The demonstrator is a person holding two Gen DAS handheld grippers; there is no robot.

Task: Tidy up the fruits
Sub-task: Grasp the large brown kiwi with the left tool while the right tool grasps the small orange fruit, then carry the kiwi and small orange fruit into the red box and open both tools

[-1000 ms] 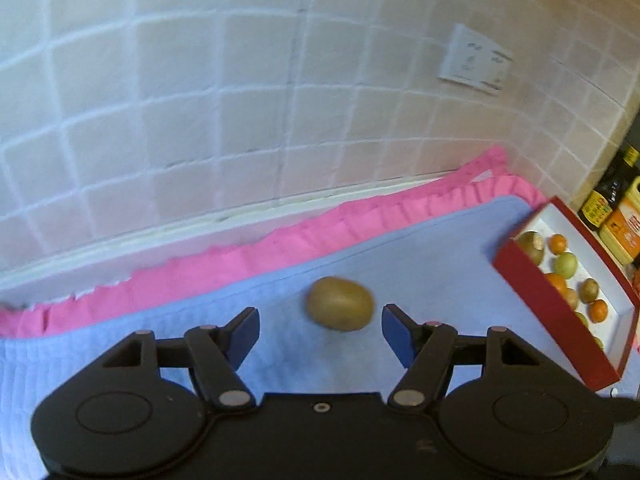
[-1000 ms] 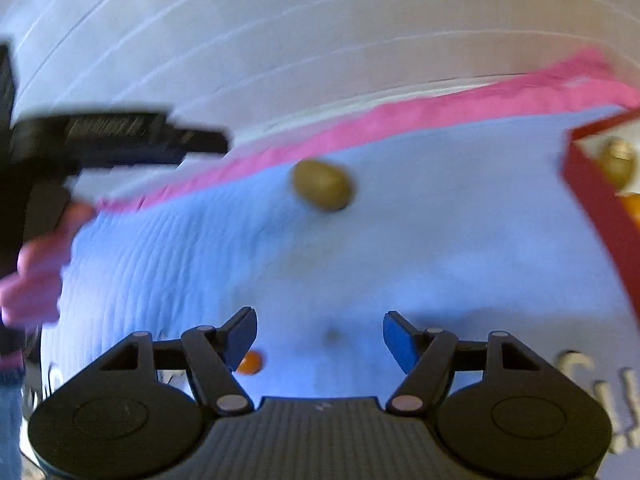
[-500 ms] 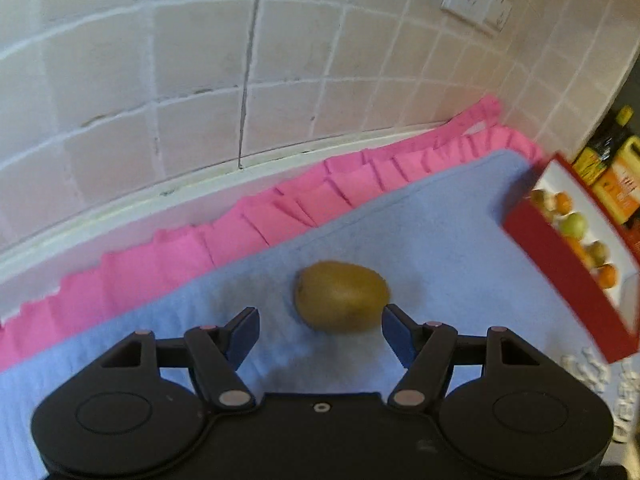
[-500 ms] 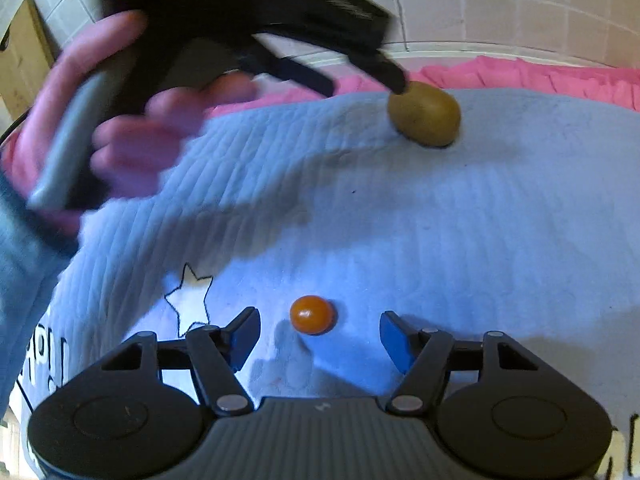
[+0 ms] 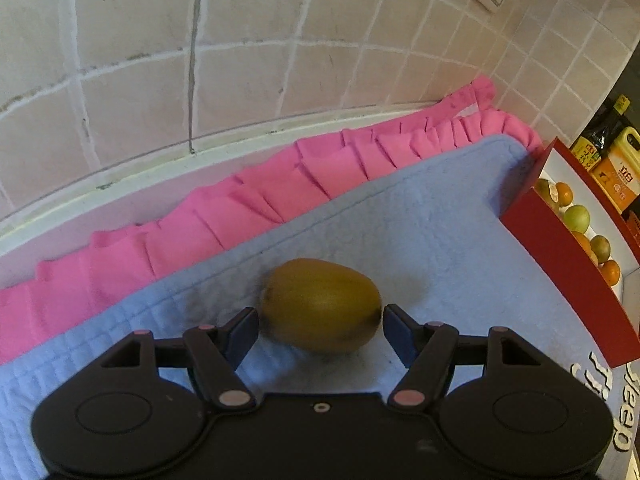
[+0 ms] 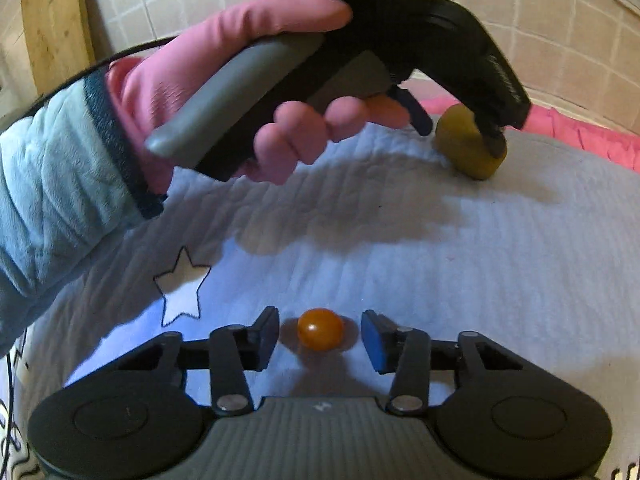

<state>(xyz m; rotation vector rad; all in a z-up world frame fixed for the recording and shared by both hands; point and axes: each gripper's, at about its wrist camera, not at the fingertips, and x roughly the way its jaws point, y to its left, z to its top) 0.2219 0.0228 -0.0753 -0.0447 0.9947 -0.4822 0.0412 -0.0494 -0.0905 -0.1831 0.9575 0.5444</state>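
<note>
A brown kiwi (image 5: pixel 320 306) lies on the blue mat (image 5: pixel 440 240), between the fingers of my left gripper (image 5: pixel 320 330). That gripper is open, with both pads close beside the fruit. In the right wrist view the left gripper (image 6: pixel 460 132) straddles the kiwi (image 6: pixel 468 156) from above, held by a hand in a pink glove (image 6: pixel 240 80). A small orange fruit (image 6: pixel 320 334) sits on the mat between the fingers of my right gripper (image 6: pixel 320 340). Its jaws are closing, and a gap still shows on each side of the fruit.
A red box (image 5: pixel 560 264) with several green and orange fruits stands at the mat's right edge, with bottles (image 5: pixel 612 168) behind it. A pink ruffled cloth (image 5: pixel 240 216) runs along the tiled wall. A wooden board (image 6: pixel 52 20) leans at the far left.
My left gripper came down and forward until the kiwi lay between its fingers. My right gripper swung to the small orange fruit and its jaws narrowed around it.
</note>
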